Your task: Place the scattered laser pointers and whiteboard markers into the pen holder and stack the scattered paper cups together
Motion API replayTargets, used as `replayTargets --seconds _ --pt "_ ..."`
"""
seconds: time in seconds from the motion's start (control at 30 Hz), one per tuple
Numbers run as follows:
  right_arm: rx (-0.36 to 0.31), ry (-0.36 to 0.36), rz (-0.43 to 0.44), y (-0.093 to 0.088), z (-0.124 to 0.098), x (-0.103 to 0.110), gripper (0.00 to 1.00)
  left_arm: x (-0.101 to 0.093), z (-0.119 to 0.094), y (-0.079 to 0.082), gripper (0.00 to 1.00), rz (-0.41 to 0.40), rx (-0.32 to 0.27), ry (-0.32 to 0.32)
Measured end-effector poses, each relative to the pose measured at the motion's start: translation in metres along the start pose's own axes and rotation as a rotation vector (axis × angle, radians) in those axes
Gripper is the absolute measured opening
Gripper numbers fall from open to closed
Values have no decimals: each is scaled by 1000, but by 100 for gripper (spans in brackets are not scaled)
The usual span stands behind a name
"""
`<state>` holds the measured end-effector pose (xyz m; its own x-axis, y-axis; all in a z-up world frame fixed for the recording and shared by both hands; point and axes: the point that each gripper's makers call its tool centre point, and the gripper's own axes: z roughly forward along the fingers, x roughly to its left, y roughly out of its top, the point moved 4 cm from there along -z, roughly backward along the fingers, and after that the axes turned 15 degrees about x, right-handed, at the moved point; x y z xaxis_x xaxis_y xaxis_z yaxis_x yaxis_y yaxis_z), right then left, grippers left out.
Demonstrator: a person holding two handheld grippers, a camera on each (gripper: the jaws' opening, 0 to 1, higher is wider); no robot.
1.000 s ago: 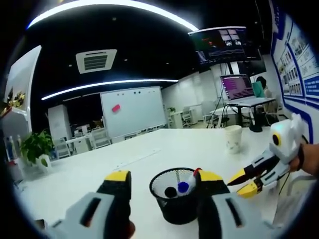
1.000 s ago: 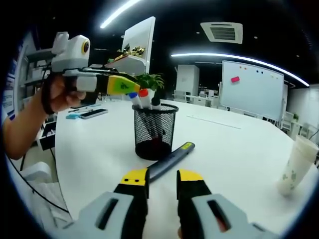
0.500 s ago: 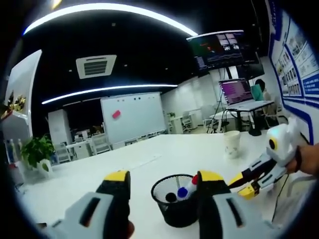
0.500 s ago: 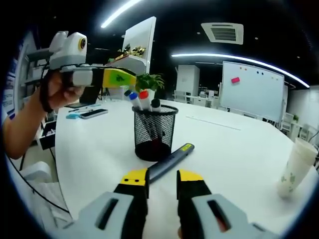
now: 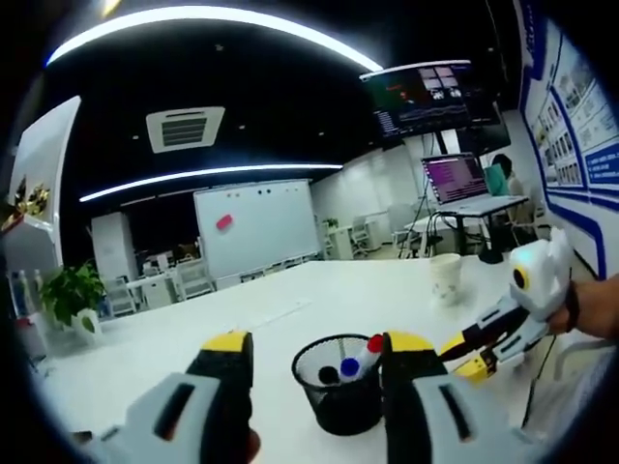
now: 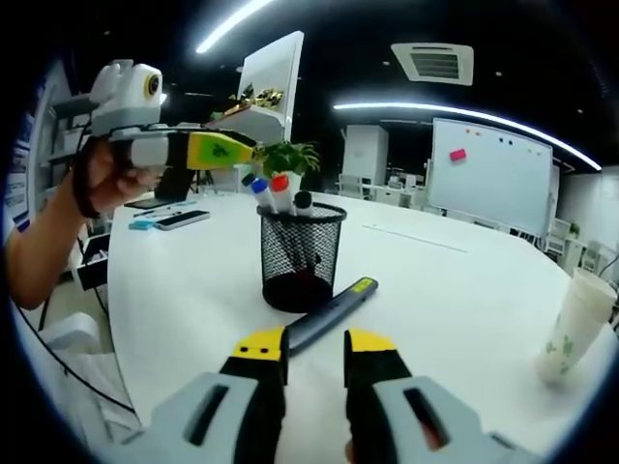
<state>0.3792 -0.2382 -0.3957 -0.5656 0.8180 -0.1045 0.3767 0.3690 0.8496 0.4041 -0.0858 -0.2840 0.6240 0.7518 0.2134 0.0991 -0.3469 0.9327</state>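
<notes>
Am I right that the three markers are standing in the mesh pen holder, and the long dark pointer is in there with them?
Not quite. The markers do stand in the mesh pen holder, but the right gripper view shows the dark pointer lying on the white table beside the holder, just ahead of the right gripper.

An open-plan office or meeting area is showing here: a large white conference table (image 6: 464, 290) is standing before a wheeled whiteboard (image 6: 493, 174), desks and chairs are filling the background, a wall monitor (image 5: 435, 92) and laptop (image 5: 459, 179) are glowing, and ceiling light strips are running overhead.
</notes>
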Motion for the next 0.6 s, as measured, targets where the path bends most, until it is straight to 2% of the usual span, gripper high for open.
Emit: replayTargets --seconds 0.6 --pt "19 4 2 -5 3 4 24 -1 -15 -10 54 13 7 3"
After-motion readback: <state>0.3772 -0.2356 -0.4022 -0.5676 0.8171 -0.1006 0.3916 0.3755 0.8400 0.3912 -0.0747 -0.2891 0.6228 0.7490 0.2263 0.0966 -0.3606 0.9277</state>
